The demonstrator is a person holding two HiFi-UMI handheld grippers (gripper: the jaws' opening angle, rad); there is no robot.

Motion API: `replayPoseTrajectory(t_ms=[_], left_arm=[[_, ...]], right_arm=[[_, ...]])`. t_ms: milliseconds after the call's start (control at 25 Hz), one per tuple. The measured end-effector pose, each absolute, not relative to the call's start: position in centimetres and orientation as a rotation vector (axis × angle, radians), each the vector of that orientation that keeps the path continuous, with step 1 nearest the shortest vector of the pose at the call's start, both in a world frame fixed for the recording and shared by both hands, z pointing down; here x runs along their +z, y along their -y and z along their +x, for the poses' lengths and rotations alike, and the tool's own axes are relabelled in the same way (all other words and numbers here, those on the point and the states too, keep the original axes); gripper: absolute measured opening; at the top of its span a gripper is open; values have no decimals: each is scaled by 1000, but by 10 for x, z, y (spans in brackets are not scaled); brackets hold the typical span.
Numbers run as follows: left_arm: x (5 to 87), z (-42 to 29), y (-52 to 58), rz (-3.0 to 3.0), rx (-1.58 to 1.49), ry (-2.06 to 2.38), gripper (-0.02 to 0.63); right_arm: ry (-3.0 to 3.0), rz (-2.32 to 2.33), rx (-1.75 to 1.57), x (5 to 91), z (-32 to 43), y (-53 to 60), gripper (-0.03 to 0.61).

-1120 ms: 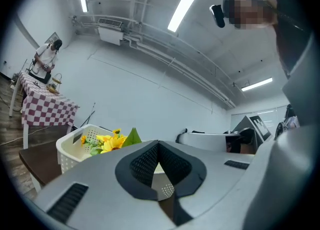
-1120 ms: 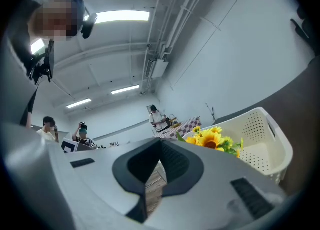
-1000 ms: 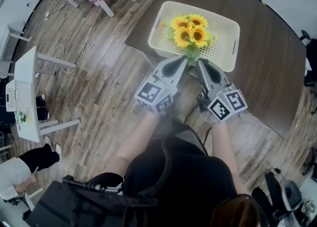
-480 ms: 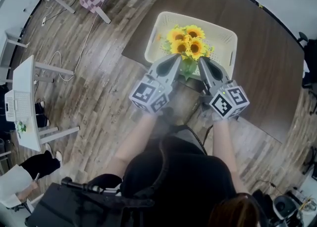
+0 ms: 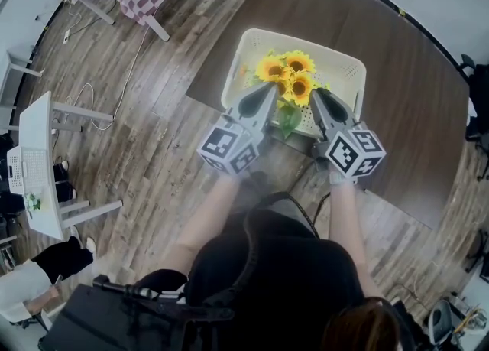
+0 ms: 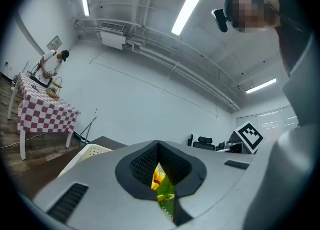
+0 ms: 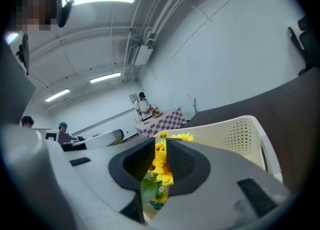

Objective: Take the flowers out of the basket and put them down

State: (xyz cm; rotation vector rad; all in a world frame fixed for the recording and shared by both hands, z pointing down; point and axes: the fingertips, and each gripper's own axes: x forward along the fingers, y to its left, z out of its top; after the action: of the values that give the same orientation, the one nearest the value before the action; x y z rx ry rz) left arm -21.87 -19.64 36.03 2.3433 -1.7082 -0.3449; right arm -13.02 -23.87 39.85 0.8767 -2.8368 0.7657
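Yellow sunflowers are still sitting inside the cream basket, which is resting on the dark table in the upper middle of the head view. So we are judging that no part of the task is done yet: the bunch is still waiting to be gripped, lifted clear of the rim and laid down. We are seeing nothing else in the basket; the blooms are crowding its left half, with a green leaf hanging toward the lower rim. The left gripper is pointing in just left of the blooms with its jaws pressed together. A sliver of petal and leaf is showing through the slit, and we are guessing it lies beyond the jaws rather than pinched between them, though the narrow view is not settling that. The right gripper is pointing in from the lower right; its jaws have just been opening and are standing partly apart, with blooms and a leaf showing between them but the pads pressing on nothing.
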Motion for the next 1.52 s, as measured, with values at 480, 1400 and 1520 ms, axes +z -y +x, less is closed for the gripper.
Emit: replayPoseTrajectory(t_ms=[480,1400,1520], left_arm=[[358,-241,216,2307,-335,1764,2],[363,-270,235,2253,-314,1800,2],[364,-270,237,2254,-316,1793,2]], right_arm=[[2529,835,742,449,-134,272,127],[2513,633,1131,472,-153,278,17],[2516,694,1101,472,-148,281,8]])
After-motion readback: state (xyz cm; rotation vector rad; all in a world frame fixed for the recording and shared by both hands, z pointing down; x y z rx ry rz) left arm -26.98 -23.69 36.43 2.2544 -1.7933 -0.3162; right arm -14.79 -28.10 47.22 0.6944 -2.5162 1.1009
